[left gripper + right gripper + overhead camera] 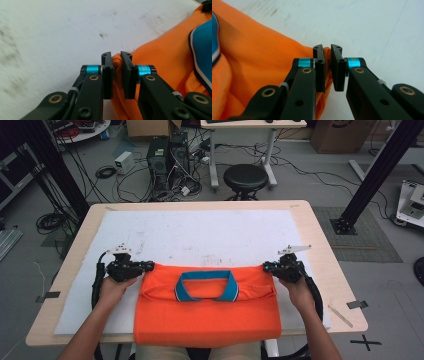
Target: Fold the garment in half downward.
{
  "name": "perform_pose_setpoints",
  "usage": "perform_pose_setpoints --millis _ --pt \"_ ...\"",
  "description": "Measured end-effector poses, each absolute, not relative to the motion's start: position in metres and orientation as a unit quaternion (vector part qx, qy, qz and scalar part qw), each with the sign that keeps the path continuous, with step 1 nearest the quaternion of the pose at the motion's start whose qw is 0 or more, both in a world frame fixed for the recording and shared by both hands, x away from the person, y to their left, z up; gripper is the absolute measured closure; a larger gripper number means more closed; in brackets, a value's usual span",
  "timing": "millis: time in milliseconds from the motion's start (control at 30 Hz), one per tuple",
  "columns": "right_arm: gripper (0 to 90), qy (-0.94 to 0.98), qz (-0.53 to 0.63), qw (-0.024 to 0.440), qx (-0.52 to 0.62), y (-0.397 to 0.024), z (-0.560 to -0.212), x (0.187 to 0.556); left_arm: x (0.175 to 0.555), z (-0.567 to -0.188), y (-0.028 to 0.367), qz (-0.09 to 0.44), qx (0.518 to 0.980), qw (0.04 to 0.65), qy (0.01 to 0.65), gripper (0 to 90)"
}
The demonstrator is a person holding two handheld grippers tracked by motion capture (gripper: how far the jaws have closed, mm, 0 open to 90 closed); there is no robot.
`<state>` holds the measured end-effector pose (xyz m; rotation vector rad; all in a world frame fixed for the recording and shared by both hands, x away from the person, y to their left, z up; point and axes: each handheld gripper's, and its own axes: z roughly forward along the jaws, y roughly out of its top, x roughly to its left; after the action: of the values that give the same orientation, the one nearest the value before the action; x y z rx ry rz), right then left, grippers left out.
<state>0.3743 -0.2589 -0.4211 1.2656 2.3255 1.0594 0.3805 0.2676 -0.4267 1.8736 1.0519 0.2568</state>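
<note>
Shirt (207, 312): it is orange with a blue collar (206, 286), and it lies flat on the white mat (200, 232) at the near side of the table (320, 245). Its bottom edge hangs a little over the near table edge, at 6 o'clock. The collar faces up in the middle, so the front is easy to see.

The left gripper (147, 266) sits at 9 o'clock from the collar. Its jaws are pinched together on the shirt's top left corner. In the left gripper view, a small fold of orange cloth (116, 65) is squeezed between the black jaws of the left gripper (116, 57).

The right gripper (267, 267) sits at 3 o'clock from the collar. Its jaws are pinched on the top right corner. In the right gripper view, the cloth (327, 62) pokes up between the jaws of the right gripper (327, 51), pressed against the left one.

Both corners are held at once so the shirt stays wide and smooth, not bunched up. Holding the two top corners should let the person lift or fold the top part over evenly. The grip is small, so a corner could slip out if pulled too hard.
</note>
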Motion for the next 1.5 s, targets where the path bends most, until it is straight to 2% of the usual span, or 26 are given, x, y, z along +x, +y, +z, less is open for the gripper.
perform_pose_setpoints --millis 100,300,500,667,767,833,900,967,1067,1133,1233,1367,1500 --pt "84.4 0.801 0.367 0.173 0.441 -0.252 -0.409 0.392 0.398 -0.415 0.268 0.115 0.745 0.482 0.446 81.1" --pt "84.2 0.783 0.376 0.196 0.455 -0.246 -0.400 0.431 0.430 -0.406 0.273 0.134 0.724 0.493 0.463 81.0" --pt "84.2 0.767 0.379 0.213 0.473 -0.238 -0.396 0.460 0.451 -0.407 0.271 0.148 0.708 0.495 0.481 81.0" --pt "84.0 0.759 0.369 0.214 0.492 -0.234 -0.405 0.471 0.458 -0.419 0.269 0.147 0.704 0.492 0.490 80.7" --pt "83.9 0.756 0.361 0.211 0.504 -0.231 -0.415 0.473 0.456 -0.425 0.263 0.162 0.697 0.486 0.502 77.2" --pt "83.5 0.753 0.364 0.206 0.508 -0.230 -0.420 0.473 0.453 -0.427 0.260 0.175 0.691 0.483 0.508 69.8" --pt "79.6 0.751 0.363 0.194 0.516 -0.230 -0.421 0.474 0.452 -0.428 0.258 0.161 0.696 0.485 0.505 62.5" --pt "66.8 0.743 0.377 0.196 0.517 -0.231 -0.418 0.471 0.449 -0.427 0.258 0.154 0.696 0.490 0.502 56.1" --pt "56.3 0.740 0.394 0.202 0.507 -0.231 -0.410 0.464 0.444 -0.426 0.256 0.131 0.697 0.499 0.498 48.0" --pt "52.5 0.741 0.399 0.207 0.499 -0.231 -0.407 0.458 0.439 -0.426 0.254 0.119 0.703 0.498 0.493 46.0" --pt "51.1 0.742 0.409 0.204 0.490 -0.233 -0.405 0.449 0.427 -0.429 0.250 0.115 0.716 0.501 0.472 45.2" --pt "52.3 0.760 0.417 0.174 0.467 -0.228 -0.409 0.439 0.416 -0.435 0.244 0.109 0.734 0.496 0.450 45.2" --pt "49.9 0.776 0.427 0.112 0.450 -0.212 -0.416 0.434 0.411 -0.436 0.243 0.109 0.735 0.501 0.444 45.1"
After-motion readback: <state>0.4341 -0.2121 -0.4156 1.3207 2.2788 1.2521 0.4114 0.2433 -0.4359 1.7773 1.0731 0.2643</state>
